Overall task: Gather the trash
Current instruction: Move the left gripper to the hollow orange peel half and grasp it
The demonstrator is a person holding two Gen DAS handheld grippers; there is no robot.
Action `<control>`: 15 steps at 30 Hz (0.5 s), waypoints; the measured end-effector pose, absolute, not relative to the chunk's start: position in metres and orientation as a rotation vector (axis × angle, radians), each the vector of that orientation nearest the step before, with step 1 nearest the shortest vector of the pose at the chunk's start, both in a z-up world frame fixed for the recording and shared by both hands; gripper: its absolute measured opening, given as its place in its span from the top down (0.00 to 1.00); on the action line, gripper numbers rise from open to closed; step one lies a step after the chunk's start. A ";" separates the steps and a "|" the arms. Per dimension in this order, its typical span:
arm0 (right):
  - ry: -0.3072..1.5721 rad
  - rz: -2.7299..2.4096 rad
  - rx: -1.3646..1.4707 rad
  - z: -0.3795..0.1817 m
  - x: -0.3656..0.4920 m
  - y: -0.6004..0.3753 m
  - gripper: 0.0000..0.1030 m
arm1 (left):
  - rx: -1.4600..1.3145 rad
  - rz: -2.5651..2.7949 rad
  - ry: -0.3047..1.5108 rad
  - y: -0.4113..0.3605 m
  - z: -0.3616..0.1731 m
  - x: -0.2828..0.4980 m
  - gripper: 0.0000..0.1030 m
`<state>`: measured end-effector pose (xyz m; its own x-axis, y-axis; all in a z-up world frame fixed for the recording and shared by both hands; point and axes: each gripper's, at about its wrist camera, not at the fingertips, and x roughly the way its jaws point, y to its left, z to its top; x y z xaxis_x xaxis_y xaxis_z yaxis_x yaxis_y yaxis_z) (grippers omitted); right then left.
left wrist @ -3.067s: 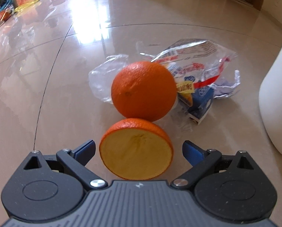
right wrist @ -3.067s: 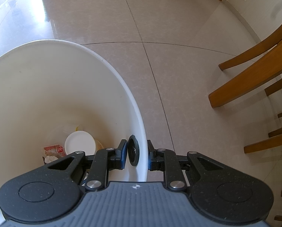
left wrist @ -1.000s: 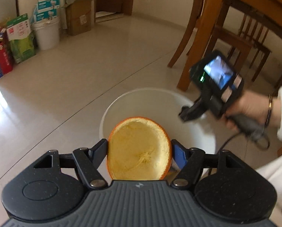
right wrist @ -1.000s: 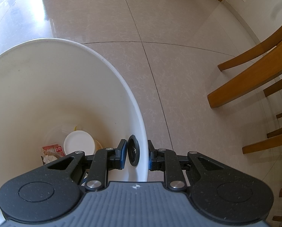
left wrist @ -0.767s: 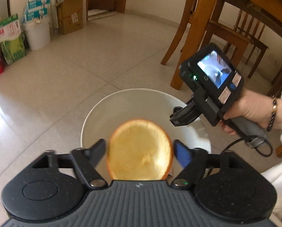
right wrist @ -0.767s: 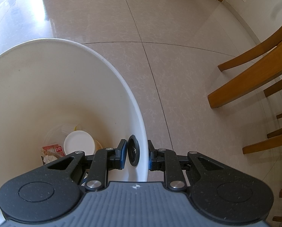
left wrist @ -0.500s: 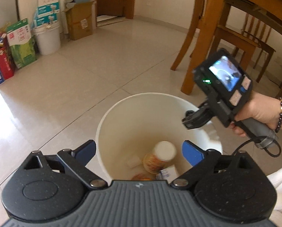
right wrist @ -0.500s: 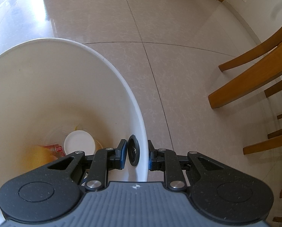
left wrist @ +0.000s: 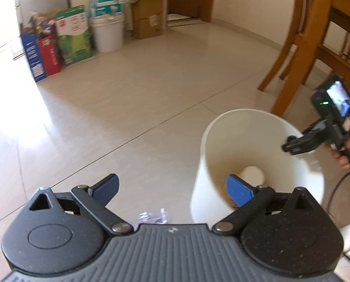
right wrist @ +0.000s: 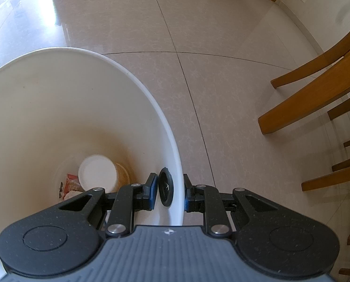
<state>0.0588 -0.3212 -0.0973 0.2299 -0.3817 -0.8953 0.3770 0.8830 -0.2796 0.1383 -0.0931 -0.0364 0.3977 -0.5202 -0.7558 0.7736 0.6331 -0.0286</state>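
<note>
Glossy beige floor tiles point(left wrist: 132, 89) run under both views. Left gripper point(left wrist: 172, 188): jaws wide, nothing between them; crumpled wrapper scrap point(left wrist: 152, 217) on the floor just ahead. Right gripper point(right wrist: 167, 191): jaws narrow, clamped on the white bin point(right wrist: 137, 89) at its rim. Bin holds a cup point(right wrist: 97, 172) and packet. Open floor beyond; wooden chair legs point(right wrist: 316, 94) right, boxes point(left wrist: 73, 35) along far wall.

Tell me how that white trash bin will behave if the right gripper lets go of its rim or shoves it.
The white trash bin is tall, narrow and thin-walled, so it probably feels light and flexes a little under the right gripper, which pinches its rim. With only a cup and scraps inside, it would likely slide on the glossy floor, or tip if pushed high.
</note>
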 end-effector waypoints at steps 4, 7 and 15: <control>1.231 -0.522 -0.005 -0.097 0.058 -0.321 0.76 | 0.321 -0.770 0.845 -0.072 -0.056 0.149 0.05; 1.231 -0.522 -0.009 -0.098 0.058 -0.321 0.76 | 0.275 -0.707 0.882 -0.053 -0.077 0.156 0.05; 1.231 -0.521 -0.014 -0.098 0.058 -0.319 0.76 | 0.167 -0.525 0.971 -0.003 -0.158 0.167 0.05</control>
